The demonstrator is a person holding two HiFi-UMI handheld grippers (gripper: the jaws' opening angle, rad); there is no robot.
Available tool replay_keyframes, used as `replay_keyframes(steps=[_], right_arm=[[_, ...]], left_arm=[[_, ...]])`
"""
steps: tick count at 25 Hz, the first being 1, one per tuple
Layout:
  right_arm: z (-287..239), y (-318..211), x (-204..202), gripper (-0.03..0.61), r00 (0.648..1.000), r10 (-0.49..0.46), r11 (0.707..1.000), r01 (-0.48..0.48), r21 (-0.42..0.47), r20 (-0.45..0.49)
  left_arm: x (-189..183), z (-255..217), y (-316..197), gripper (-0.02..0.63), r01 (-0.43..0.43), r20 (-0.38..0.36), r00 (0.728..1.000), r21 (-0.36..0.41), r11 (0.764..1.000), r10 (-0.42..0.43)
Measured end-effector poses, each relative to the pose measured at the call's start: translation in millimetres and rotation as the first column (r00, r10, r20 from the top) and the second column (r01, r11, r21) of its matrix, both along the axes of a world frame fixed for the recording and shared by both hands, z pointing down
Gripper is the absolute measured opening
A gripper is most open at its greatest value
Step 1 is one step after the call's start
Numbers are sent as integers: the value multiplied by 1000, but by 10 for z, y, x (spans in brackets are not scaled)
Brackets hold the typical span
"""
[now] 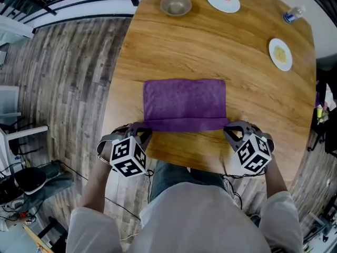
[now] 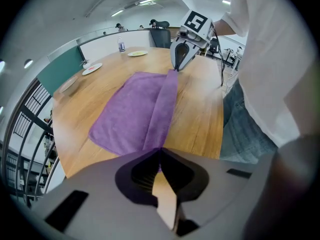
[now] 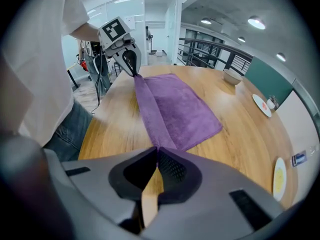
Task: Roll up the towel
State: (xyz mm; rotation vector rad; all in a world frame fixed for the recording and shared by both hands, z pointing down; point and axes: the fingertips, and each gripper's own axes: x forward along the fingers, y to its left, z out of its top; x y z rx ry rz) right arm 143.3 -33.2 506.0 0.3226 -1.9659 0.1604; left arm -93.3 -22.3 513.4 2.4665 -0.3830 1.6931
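- On the rounded wooden table (image 1: 210, 41), near its front edge: purple terry-cloth towel (image 1: 184, 99), lying flat, front hem turned over in a narrow fold.
- At the fold's left corner: left gripper (image 1: 146, 132), grey jaws pinched onto the cloth.
- At the fold's right corner: right gripper (image 1: 227, 129), jaws likewise clamped on the cloth.
- Along the far side: round metal bowl (image 1: 176, 5); white plate with red mark (image 1: 223, 0); white plate with yellow patch (image 1: 280, 54); small clear plastic bottle (image 1: 293, 13).

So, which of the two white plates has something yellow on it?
The right-hand plate in the head view, nearer the person; the far plate, beside the bowl, shows red instead.
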Motion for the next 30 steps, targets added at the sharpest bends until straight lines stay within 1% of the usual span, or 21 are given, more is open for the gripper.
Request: replay_keyframes(steps=[7,13,16,22,30], right_arm=[[-88,-301,-21,12,1000,12,1000,-13,19,4],[-58,-541,-12,12,999,31,999,-31,26,6],[-31,-625,-34,12,999,40,999,-40,29,4],[49,-769,-32,12,998,69,997,-69,40,6],[137,-829,-16,23,994,107,993,-108,50,24]], left_arm=[[-30,-76,-367,17,14,2,1000,9,1000,-14],[-45,2,-598,17,47,12,999,-4,999,-47],[-68,28,-681,17,63,17,998,2,998,-63],[-70,121,-789,17,83,38,996,16,996,-83],[-65,160,-800,23,89,31,995,36,995,-91]])
